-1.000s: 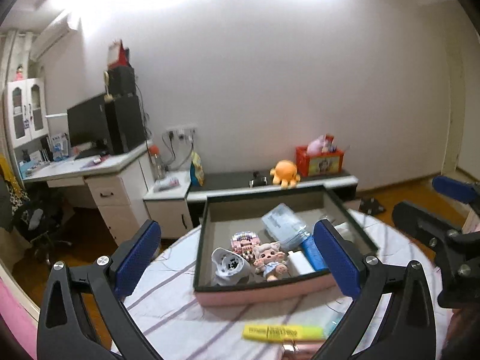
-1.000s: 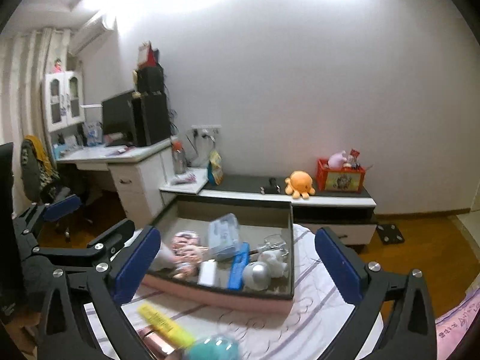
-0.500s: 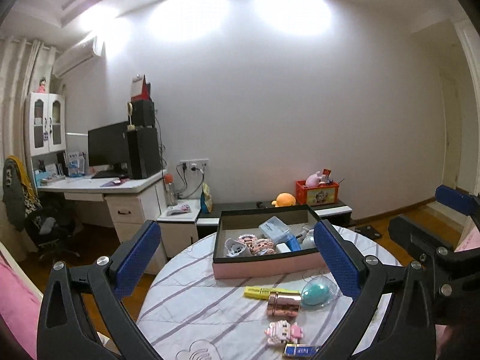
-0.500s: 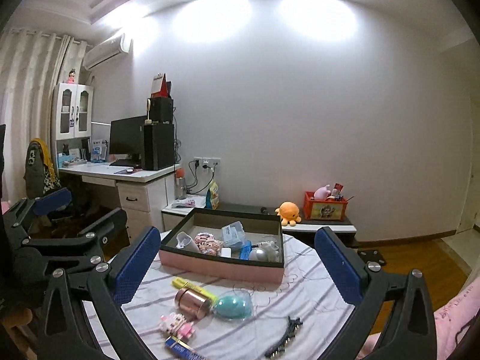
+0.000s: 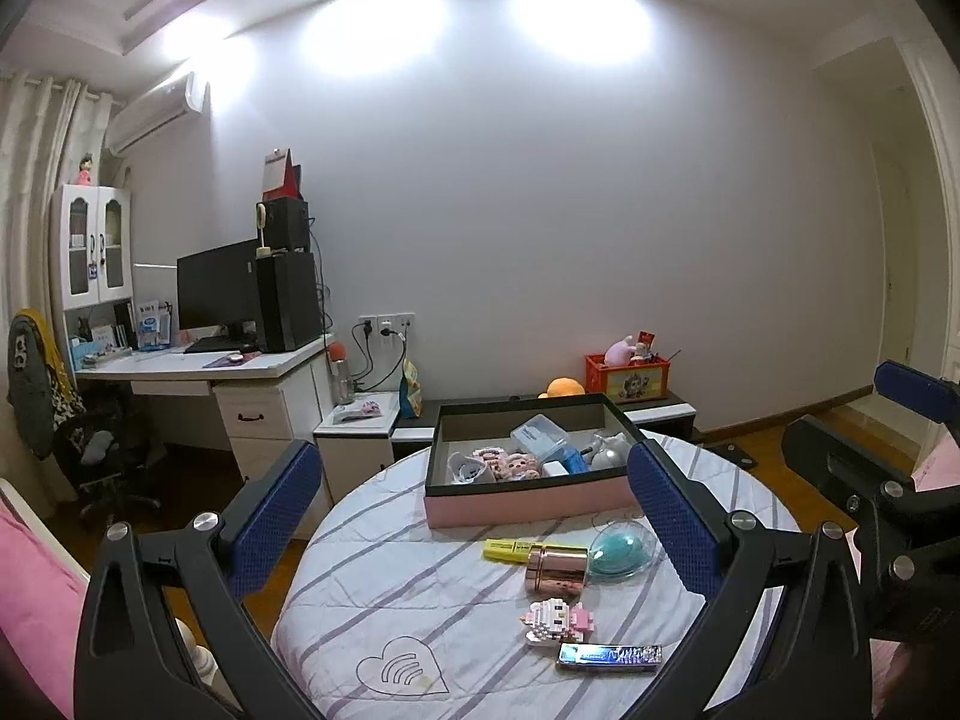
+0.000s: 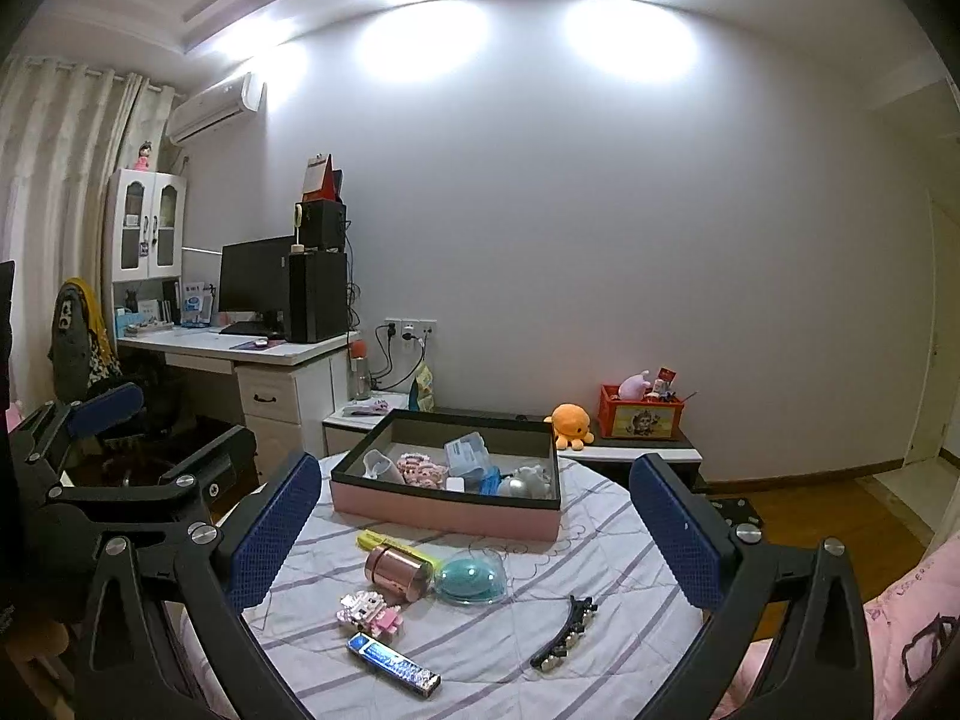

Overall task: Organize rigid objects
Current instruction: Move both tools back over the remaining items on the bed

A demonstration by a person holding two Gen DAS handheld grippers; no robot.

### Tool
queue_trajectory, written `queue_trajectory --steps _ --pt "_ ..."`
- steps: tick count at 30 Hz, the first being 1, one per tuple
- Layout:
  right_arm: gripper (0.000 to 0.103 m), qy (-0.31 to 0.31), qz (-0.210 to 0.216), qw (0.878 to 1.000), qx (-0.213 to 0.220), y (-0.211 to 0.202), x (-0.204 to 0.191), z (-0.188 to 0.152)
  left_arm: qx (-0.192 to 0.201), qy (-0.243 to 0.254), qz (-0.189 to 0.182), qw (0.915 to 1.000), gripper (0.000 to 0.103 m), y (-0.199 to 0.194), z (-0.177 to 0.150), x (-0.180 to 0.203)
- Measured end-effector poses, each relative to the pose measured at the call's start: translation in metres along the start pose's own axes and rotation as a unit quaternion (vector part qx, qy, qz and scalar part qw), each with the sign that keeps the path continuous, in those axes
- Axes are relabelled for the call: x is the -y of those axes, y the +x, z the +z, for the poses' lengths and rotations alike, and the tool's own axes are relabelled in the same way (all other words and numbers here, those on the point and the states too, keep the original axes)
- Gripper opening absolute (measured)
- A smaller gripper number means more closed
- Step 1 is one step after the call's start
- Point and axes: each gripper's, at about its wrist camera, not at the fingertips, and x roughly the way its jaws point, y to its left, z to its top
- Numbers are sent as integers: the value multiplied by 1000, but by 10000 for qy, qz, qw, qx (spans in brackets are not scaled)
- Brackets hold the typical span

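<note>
A pink box point(image 5: 528, 501) point(image 6: 444, 513) with a dark rim holds several small items on a round table with a striped cloth. In front of it lie a yellow highlighter point(image 5: 510, 550) point(image 6: 384, 542), a rose-gold cylinder point(image 5: 555, 567) point(image 6: 396, 571), a teal egg-shaped case point(image 5: 618, 557) point(image 6: 471, 579), a pink block figure point(image 5: 555, 621) point(image 6: 369, 611), a blue pack point(image 5: 609, 656) point(image 6: 393, 665) and a black hair clip point(image 6: 564, 630). My left gripper point(image 5: 480, 528) and right gripper point(image 6: 474, 540) are both open and empty, held back above the table's near side.
A white desk point(image 6: 240, 354) with a monitor and a chair stands to the left. A low cabinet point(image 6: 624, 456) behind the table carries an orange plush and a red box. Pink bedding point(image 6: 912, 630) lies at the right. Wooden floor surrounds the table.
Both grippers have pulled back and up from over the pink box. The whole table with the loose items has come into view. Both stay open.
</note>
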Motion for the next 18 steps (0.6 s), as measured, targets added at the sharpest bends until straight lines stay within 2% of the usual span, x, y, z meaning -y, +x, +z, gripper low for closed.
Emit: queue_trajectory --steps 5,8,13,18 --pt "103 38 29 10000 -69 3 2 -8 -77 11 -53 10000 103 5 -5 2" --pt "103 110 75 9997 -210 10 6 -15 -297 52 -6 9995 103 15 -15 1" --pt "103 206 25 9981 -572 29 17 -38 -908 52 -42 9958 103 43 -45 -3" --pt "103 401 -56 9930 -1113 54 34 -68 -1629 10 -234 9864 103 81 -76 3"
